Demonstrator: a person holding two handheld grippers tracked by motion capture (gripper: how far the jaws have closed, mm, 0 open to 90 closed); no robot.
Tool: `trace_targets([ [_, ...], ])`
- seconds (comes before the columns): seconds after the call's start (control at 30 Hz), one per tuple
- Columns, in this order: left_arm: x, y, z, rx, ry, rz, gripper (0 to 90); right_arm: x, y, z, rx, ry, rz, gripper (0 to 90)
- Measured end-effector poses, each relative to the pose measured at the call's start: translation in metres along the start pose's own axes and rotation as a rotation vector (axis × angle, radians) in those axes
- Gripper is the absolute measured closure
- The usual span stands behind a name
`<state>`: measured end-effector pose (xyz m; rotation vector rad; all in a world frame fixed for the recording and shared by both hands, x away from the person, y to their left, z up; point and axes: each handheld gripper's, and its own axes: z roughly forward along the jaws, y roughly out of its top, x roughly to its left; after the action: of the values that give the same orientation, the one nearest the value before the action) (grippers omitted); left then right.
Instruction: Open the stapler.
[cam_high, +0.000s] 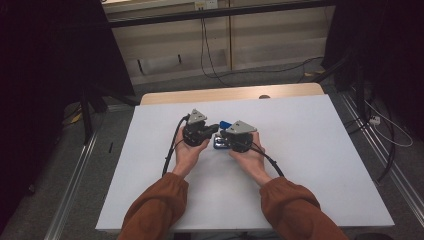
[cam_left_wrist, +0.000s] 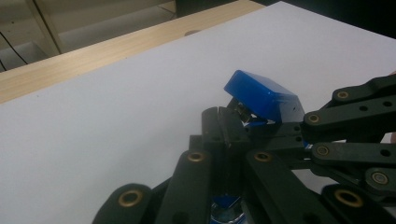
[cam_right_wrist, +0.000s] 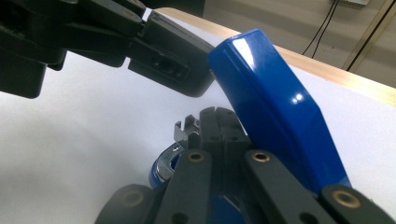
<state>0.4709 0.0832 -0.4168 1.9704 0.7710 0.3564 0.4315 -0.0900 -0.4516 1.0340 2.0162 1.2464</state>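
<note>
A blue stapler (cam_high: 220, 141) lies mid-table with its blue lid (cam_left_wrist: 261, 95) swung up. Both grippers meet at it, each held in a hand. My left gripper (cam_left_wrist: 224, 116) has its jaws pressed together, tips just under the raised lid; in the high view the left gripper (cam_high: 215, 129) reaches in from the left. My right gripper (cam_right_wrist: 216, 116) also has its jaws together, pushed in between the lid (cam_right_wrist: 275, 112) and the chrome base (cam_right_wrist: 163, 164), beside a small metal part (cam_right_wrist: 184, 129). Whether either pinches a thin part is hidden. The right gripper's black linkage (cam_left_wrist: 355, 116) crosses the left gripper view.
The white table (cam_high: 310, 150) has a wooden strip (cam_high: 230, 93) along its far edge. Cables trail from both grippers over the table. Beyond and beside the table are floor cables (cam_high: 380, 122), metal rails and dark curtains.
</note>
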Motion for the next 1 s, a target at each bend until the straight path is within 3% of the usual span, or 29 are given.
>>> trace_targets([
  [0.23, 0.005, -0.01, 0.004, 0.037, 0.027, -0.009, 90.0, 0.0, 0.0, -0.001, 0.004, -0.007, -0.005, 90.0],
  [0.67, 0.001, -0.015, 0.013, 0.063, 0.002, 0.027, 90.0, -0.002, 0.0, -0.001, 0.019, -0.014, -0.012, 90.0],
  [0.87, 0.001, -0.016, 0.013, 0.066, -0.006, 0.01, 90.0, 0.0, -0.001, -0.001, 0.019, -0.017, -0.017, 90.0],
  [1.0, 0.0, -0.018, 0.015, 0.071, 0.002, 0.021, 90.0, 0.0, -0.001, -0.001, 0.023, -0.018, -0.024, 90.0],
])
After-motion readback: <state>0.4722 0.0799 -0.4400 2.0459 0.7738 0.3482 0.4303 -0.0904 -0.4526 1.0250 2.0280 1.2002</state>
